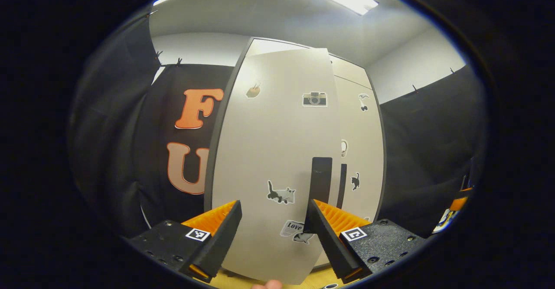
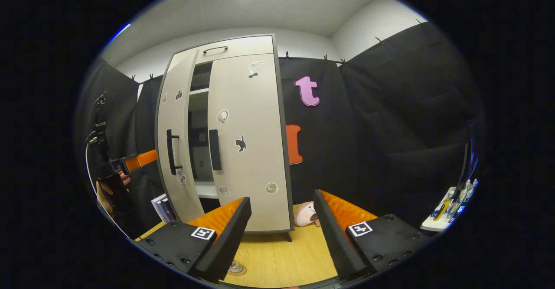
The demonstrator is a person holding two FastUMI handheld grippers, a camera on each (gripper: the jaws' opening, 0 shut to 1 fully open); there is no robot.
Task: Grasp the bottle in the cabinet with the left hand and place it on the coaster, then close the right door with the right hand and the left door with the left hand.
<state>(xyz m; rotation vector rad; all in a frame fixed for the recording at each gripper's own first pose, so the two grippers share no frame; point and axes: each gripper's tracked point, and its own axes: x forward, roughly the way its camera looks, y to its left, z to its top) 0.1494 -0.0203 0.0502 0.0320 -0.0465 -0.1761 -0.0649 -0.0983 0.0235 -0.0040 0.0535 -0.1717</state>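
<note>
The pale cabinet's left door [image 1: 269,150] stands ajar right in front of my left gripper [image 1: 274,206], which is open with nothing between its fingers. Its black handle [image 1: 321,178] rises just beyond the right fingertip. In the right gripper view the right door [image 2: 247,141] lies flush with the cabinet, while the left door [image 2: 175,141] swings out, leaving a gap onto the shelves [image 2: 197,150]. My right gripper [image 2: 282,198] is open and well back from the cabinet. The bottle [image 2: 235,266] stands on the coaster on the wooden table, half hidden by my finger.
A hand [image 2: 108,189] holds the left gripper [image 2: 130,163] beside the left door. A pink plush toy [image 2: 305,213] lies on the table [image 2: 277,254] by the cabinet's right foot. A shelf with small bottles [image 2: 451,202] sits at far right.
</note>
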